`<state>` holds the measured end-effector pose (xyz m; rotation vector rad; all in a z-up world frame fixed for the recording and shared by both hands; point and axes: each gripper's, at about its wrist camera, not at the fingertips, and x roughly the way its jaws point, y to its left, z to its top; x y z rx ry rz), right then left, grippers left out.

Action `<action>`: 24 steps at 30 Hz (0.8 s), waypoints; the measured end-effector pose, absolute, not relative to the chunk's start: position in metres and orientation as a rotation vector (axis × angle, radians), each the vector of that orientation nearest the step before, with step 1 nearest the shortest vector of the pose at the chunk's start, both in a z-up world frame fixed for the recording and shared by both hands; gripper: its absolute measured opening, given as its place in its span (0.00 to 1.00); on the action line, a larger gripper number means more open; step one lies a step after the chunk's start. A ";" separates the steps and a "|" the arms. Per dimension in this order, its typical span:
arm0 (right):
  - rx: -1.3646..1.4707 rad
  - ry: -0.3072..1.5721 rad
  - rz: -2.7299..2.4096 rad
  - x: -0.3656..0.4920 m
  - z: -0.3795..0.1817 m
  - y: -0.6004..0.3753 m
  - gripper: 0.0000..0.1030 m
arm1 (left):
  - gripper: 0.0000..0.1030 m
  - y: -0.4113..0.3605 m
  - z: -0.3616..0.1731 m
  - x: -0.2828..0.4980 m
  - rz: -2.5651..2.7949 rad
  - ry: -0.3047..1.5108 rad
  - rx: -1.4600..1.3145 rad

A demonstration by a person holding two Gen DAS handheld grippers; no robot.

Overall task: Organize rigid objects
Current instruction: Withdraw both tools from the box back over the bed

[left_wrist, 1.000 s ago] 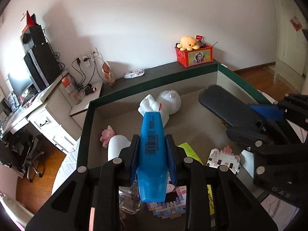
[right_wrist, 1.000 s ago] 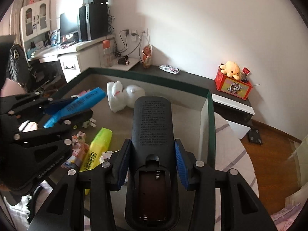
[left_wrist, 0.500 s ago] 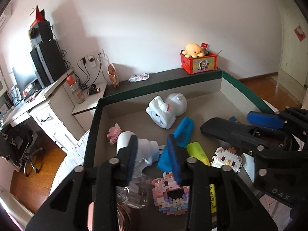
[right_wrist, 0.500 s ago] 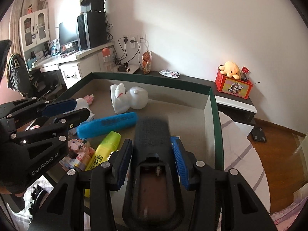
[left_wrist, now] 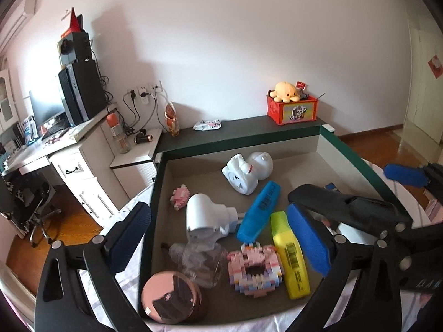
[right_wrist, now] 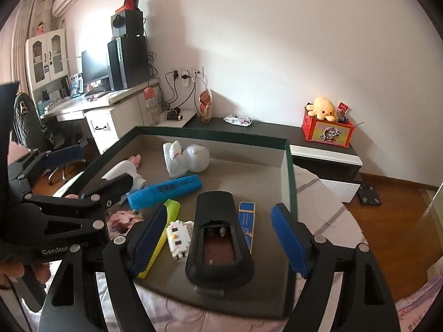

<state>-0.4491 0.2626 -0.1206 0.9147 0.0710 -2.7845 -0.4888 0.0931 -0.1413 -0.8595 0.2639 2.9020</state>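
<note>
Lying flat on the floor of the shallow green-rimmed tray [right_wrist: 289, 166], the black remote [right_wrist: 218, 235] rests with its open battery bay facing up, between the spread fingers of the right gripper [right_wrist: 217, 238], which grips nothing. A small blue box [right_wrist: 247, 221] lies just beside the remote on one side, and a white brick toy [right_wrist: 178, 239] on the other. The left gripper [left_wrist: 218, 238] is likewise released, its blue pads wide apart above the tray's near end. The blue highlighter [left_wrist: 260, 211] lies loose on the tray floor, just beside the yellow highlighter [left_wrist: 290, 254], with its far end near the white figurine [left_wrist: 246, 173] that lies on its side. A white hair dryer [left_wrist: 206, 217] sits next to the blue highlighter. Nearer the left camera are a pink brick ring [left_wrist: 256, 267], a clear bottle [left_wrist: 199, 261] and a rose-gold lid [left_wrist: 171, 294]. A little pink brick piece [left_wrist: 180, 196] lies by the tray's wall
</note>
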 end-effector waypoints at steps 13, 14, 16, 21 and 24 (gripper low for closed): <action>0.759 0.025 -2.851 -0.347 -0.068 0.273 1.00 | 1.00 0.053 -0.089 -0.362 3.025 0.163 -0.689; 0.730 0.031 -2.861 -0.334 -0.063 0.271 1.00 | 1.00 0.051 -0.085 -0.351 3.028 0.152 -0.676; 0.702 0.044 -2.874 -0.317 -0.057 0.268 1.00 | 1.00 0.047 -0.078 -0.330 3.037 0.138 -0.649; 0.630 0.061 -2.897 -0.268 -0.044 0.258 1.00 | 1.00 0.038 -0.062 -0.279 3.069 0.100 -0.572; 0.598 0.057 -2.910 -0.244 -0.038 0.254 1.00 | 1.00 0.036 -0.054 -0.254 3.077 0.089 -0.524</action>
